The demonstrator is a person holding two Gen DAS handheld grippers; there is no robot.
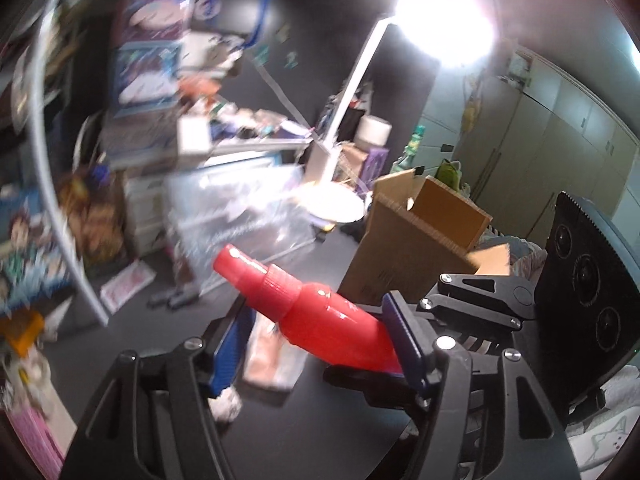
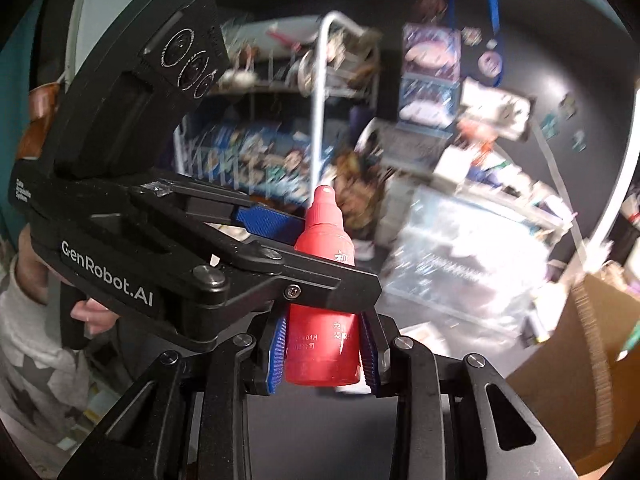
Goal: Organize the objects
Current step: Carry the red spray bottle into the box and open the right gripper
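**Red bottle held in the right tongs, left tongs straddling it**

Left wrist view: my left tongs (image 1: pixel 316 320) stand about half open. The red bottle (image 1: pixel 320 320) lies tilted between the two blue pads, with its ribbed cap pointing up and to the left. The base end rests against the right-hand pad. The left-hand pad stands clear of the neck with a gap showing, so this pair is not clamping it. I can read no print on the bottle from this side. To the right sits a black camera housing (image 1: pixel 584 276) with three round lenses. Behind the bottle is an open cardboard box (image 1: pixel 420 240), and a lamp (image 1: pixel 440 20) glares white above it. The room beyond is smeared with blur. A dark surface (image 1: pixel 320 432) runs under the tongs.

Right wrist view: my right tongs (image 2: pixel 322 344) are narrow and closed on the bottle's lower body, one blue pad pressed to each side, and the bottle stands upright with its cap on top. The white print on the red plastic is Chinese. I can pick out "04" followed by a character, and the rest is too small to read. The left unit reaches in from the left, its side marked "GenRobot.AI" (image 2: pixel 106 276) in white. One of its fingers crosses in front of the bottle and the other lies behind, at the shoulder. A small block of text further back on that unit is unreadable. A hand (image 2: pixel 86 312) in a grey patterned sleeve (image 2: pixel 32 340) grips its handle. A white shelving rack (image 2: pixel 320 100) stands blurred in the background.
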